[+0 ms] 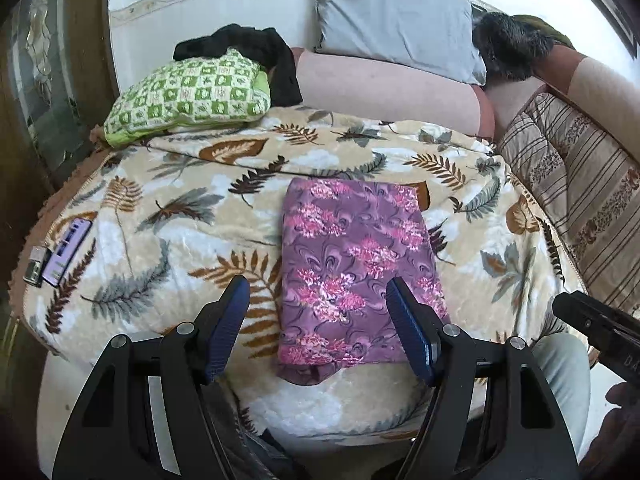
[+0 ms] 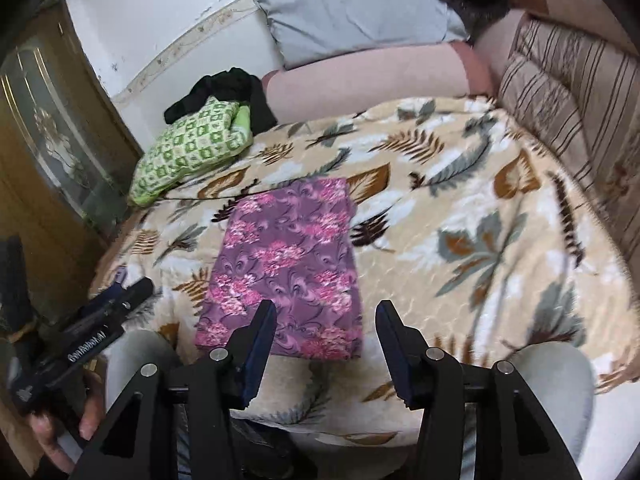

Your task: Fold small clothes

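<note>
The left gripper (image 1: 318, 300) hung with its blue pads apart, nothing between them. The right gripper (image 2: 326, 324) also stood parted and empty. Just beyond and below both sets of fingers lay the folded purple floral cloth (image 1: 356, 264), a flat rectangle on the leaf-print blanket (image 1: 168, 216). Farther out, left of the claws, sat a green checked cushion (image 1: 192, 96) under a black garment (image 1: 248, 46). A grey pillow (image 1: 396, 24) leaned at the back.
</note>
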`<state>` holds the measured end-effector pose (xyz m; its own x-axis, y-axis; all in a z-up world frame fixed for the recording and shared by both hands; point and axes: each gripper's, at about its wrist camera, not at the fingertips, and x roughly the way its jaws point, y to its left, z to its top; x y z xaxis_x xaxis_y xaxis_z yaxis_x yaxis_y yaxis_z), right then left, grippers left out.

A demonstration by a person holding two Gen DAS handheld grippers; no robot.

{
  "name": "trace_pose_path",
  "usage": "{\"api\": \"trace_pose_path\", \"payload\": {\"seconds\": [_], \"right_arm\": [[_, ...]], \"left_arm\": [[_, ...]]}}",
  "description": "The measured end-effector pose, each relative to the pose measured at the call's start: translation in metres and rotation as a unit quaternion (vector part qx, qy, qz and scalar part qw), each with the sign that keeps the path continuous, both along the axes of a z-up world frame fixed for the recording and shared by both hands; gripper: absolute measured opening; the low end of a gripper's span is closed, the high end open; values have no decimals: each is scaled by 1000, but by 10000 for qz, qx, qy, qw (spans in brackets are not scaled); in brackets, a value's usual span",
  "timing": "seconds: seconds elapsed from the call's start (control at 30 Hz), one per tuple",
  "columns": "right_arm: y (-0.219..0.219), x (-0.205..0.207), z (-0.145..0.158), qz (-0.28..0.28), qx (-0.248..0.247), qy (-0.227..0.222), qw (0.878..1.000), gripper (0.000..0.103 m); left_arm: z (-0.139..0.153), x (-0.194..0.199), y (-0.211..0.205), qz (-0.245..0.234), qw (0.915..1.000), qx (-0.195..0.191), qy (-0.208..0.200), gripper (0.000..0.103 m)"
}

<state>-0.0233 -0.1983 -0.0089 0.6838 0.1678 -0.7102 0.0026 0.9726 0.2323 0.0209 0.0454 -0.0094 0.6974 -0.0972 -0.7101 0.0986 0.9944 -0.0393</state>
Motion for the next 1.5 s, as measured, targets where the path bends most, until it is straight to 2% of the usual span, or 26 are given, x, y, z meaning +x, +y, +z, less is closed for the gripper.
{"api": "trace_pose_path", "payload": {"seconds": [0.17,0.23,0.27,0.3,0.6,0.73,1.17,1.5], "right_arm": [[13,5,10,320,192,34,9993,51],[20,7,11,435,181,26,9989,65],[23,7,13,471,140,-3,9988,74],[25,8,14,456,91,-11,9989,75],[33,8,20,379,-48,-36,9993,75],[29,8,21,292,-16,-7,9996,75],[33,5,29,372,-65,-127,9992,75],[38,3,30,369,-183,-129,9991,75]], "left_arm": [[13,-3,-4,143,9996,225,-70,71],[17,-2,-2,221,9996,188,-38,71],[18,-3,-1,249,9995,204,-37,71],[19,-3,-1,268,9993,241,-44,71],[28,-4,0,329,9991,272,-20,71],[32,-5,1,321,9994,130,73,71],[61,-11,4,199,9996,156,-121,71],[57,-17,2,148,9995,276,1,71]]}}
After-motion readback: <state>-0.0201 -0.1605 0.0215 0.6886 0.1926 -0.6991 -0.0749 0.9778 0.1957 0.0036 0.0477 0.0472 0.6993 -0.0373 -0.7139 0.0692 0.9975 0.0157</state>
